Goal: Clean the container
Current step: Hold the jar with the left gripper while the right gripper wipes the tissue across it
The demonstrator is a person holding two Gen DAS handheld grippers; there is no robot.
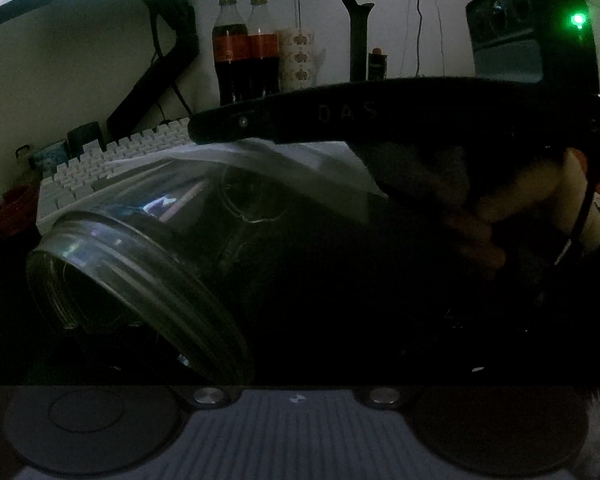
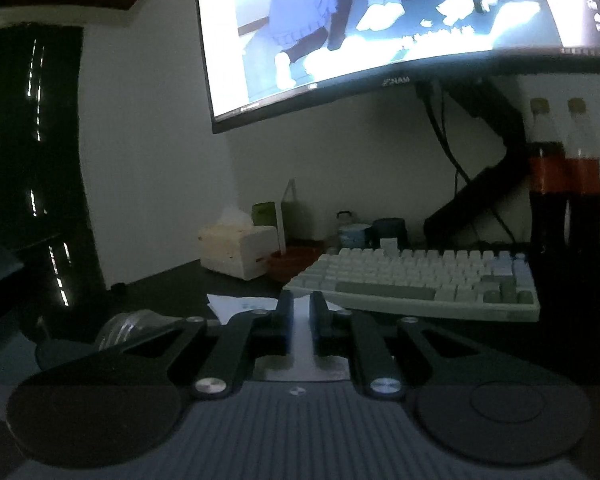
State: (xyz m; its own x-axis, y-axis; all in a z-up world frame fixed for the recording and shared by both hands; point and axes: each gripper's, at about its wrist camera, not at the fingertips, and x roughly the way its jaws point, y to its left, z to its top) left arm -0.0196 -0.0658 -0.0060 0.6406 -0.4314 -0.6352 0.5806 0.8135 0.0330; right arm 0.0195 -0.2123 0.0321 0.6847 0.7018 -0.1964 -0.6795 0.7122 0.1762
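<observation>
A clear glass jar (image 1: 148, 264) fills the left wrist view, tilted with its threaded mouth toward the lower left. My left gripper (image 1: 296, 280) holds it by the body; its fingers are lost in the dark there. A white cloth (image 1: 260, 160) drapes over the jar's upper side. My right gripper (image 1: 196, 128) reaches across above the jar from the right, shut on that cloth. In the right wrist view the right gripper (image 2: 300, 304) has its jaws nearly together with a pale strip of cloth (image 2: 240, 304) between and ahead of them. The jar's rim (image 2: 120, 328) shows low left.
A white keyboard (image 2: 420, 280) lies just behind on the dark desk, under a lit monitor (image 2: 380, 20) on an arm. Two cola bottles (image 2: 564, 192) stand at the back right. A tissue box (image 2: 236, 252) and mugs (image 2: 356, 232) stand at the back left. A hand (image 1: 540, 200) grips the right tool.
</observation>
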